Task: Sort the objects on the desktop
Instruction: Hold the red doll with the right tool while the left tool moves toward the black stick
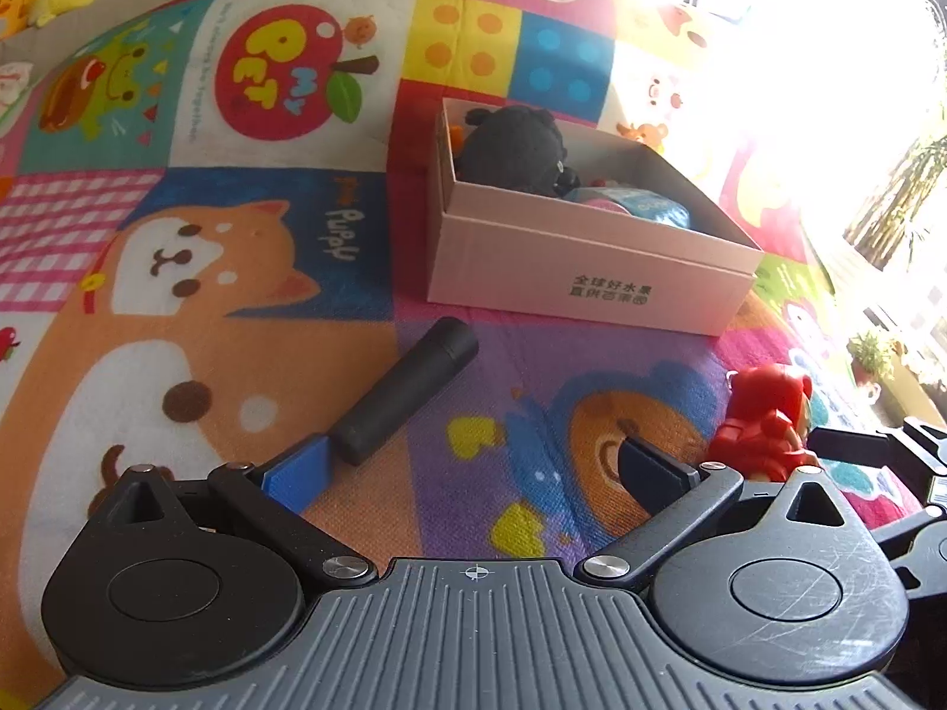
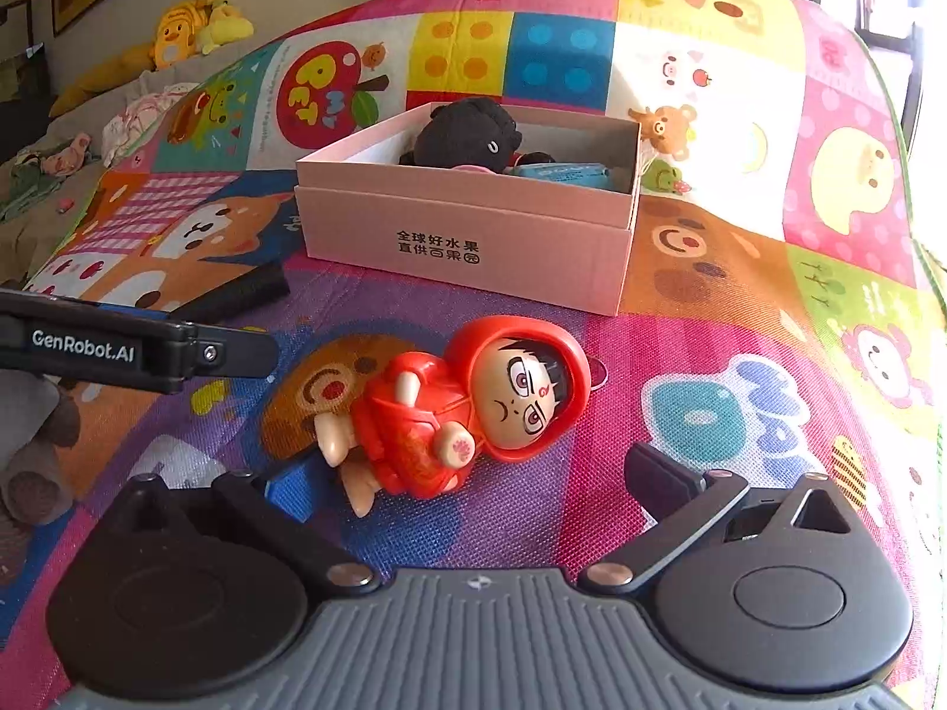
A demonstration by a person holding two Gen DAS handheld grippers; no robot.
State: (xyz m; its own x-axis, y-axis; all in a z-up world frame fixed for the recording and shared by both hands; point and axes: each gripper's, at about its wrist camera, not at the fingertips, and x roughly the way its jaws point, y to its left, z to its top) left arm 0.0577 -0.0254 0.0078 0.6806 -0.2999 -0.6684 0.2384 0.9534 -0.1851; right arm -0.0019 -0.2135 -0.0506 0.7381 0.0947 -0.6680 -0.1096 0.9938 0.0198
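Left gripper (image 1: pixel 473 467): yours is spread wide with nothing in it. The blue pad sits right at the near end of the black tube (image 1: pixel 408 390), looks like touching or just about, can't swear to it from this angle.
Black tube: lying flat on the play mat (image 1: pixel 195 319), angled up toward the box (image 1: pixel 592 272), clear of it.
Right gripper (image 2: pixel 473 479): also wide open, holding nothing. The doll (image 2: pixel 461 408) lies between your two fingers, its feet right by the left finger, well apart from the right one.
Doll: red hooded figure on its back on the mat, head pointing toward the box, face up. From the left camera you only catch it at the right edge, partly behind the gripper's linkage.
Box: pink cardboard, open top, black Chinese print on the near side. It sits on the mat beyond both the tube and the doll.
Inside the box: a black plush toy (image 1: pixel 515 148) against the far wall, plus something blue and pink (image 1: pixel 639 204) next to it, can't tell what that is.
Background: yellow stuffed animals (image 2: pixel 195 23) piled up beyond the mat's far left corner.
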